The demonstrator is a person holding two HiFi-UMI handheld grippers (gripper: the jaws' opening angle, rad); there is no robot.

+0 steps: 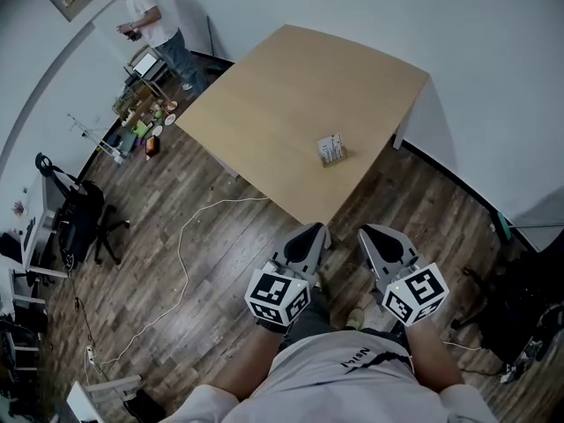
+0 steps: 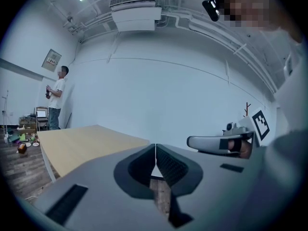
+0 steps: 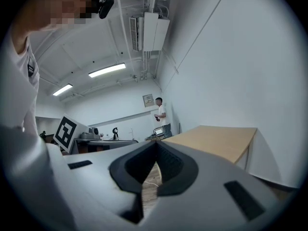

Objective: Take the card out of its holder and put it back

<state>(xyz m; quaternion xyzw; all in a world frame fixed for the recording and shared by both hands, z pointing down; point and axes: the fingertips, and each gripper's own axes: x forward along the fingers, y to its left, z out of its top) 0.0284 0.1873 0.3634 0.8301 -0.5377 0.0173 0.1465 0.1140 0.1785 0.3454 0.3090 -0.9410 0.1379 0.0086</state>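
A small card holder (image 1: 331,150) with a white card in it stands near the front right edge of the wooden table (image 1: 291,95). Both grippers hang low in front of the person's body, short of the table and well away from the holder. The left gripper (image 1: 313,234) is shut with nothing in it, its jaws meeting at the tips (image 2: 155,146). To its right, the right gripper (image 1: 368,233) is likewise shut and empty (image 3: 156,143). From the gripper views only the tabletop (image 2: 82,143) (image 3: 219,141) shows; the holder is out of sight there.
A white cable (image 1: 181,263) trails over the wood floor at the left. An office chair (image 1: 75,214) and clutter (image 1: 141,122) stand at the far left, near a standing person (image 1: 154,25). Dark bags and gear (image 1: 529,315) sit at the right. A white wall runs behind the table.
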